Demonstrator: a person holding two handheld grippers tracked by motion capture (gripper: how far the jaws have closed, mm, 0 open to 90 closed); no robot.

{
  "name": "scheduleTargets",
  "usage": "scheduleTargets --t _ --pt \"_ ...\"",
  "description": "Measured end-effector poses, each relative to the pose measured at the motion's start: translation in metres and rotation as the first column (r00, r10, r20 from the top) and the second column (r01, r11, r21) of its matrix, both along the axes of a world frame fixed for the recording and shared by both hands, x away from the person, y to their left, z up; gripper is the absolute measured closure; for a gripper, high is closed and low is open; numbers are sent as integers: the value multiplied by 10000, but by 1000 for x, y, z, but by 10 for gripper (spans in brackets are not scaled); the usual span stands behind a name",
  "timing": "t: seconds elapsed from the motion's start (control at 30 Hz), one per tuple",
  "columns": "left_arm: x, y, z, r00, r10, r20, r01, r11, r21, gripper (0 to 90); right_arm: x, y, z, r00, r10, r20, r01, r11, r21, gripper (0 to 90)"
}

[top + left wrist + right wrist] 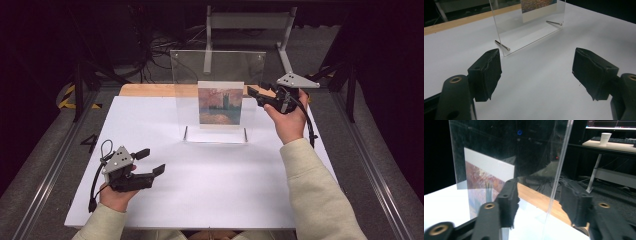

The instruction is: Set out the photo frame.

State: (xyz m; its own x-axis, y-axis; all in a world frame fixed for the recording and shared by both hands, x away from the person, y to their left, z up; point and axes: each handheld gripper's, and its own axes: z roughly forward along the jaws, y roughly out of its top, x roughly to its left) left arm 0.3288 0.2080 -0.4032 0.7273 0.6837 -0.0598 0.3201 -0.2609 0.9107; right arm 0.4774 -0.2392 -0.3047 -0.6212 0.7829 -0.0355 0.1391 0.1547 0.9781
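The clear picture frame [218, 95] stands upright on the white table [210, 185]. Your right gripper [256, 94] has its jaws apart around the frame's edge. Your left gripper [151, 162] sits low, jaws wide apart.

Overhead light is falling brightly on the white table [210, 190] while the surroundings are sinking into near-black — the high view is looking soft and slightly grainy. In the left gripper view the acrylic stand [534, 30] is casting faint shadows and reflections. In the right gripper view, its clear panel [524, 152] is mirroring dim room shapes — the near jaws are blurring.
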Motion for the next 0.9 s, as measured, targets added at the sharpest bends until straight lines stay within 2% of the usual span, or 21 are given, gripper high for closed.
scheduleTargets --t 0.1,0.3,0.4,0.47,0.5,0.6,0.9 --pt "0 0 0 10000 19 -25 -19 10000 -59 233 -3 -2 2 10000 -34 28 34 10000 55 350" --pt "0 0 0 10000 -41 7 41 9999 -121 229 -21 -10 6 9999 -82 76 84 9995 -300 271" --pt "0 0 0 10000 -78 8 78 9999 -139 228 -35 -17 5 9999 89 121 -88 9999 -125 258" --pt "0 0 0 10000 -87 -6 87 9999 -130 227 -44 -22 3 9998 155 -122 -156 9999 -7 248" --pt "0 0 0 10000 -86 -13 85 9999 -139 227 -54 -28 0 9994 275 -227 -276 9996 -56 248" --pt "-1 1 1 9999 -77 -64 76 9998 -201 226 -68 -37 -2 9993 278 -244 -282 9995 -174 245" --pt "1 0 1 9999 -130 -13 130 9997 -186 221 -97 -55 -2 9990 334 -311 -352 9975 -610 201"
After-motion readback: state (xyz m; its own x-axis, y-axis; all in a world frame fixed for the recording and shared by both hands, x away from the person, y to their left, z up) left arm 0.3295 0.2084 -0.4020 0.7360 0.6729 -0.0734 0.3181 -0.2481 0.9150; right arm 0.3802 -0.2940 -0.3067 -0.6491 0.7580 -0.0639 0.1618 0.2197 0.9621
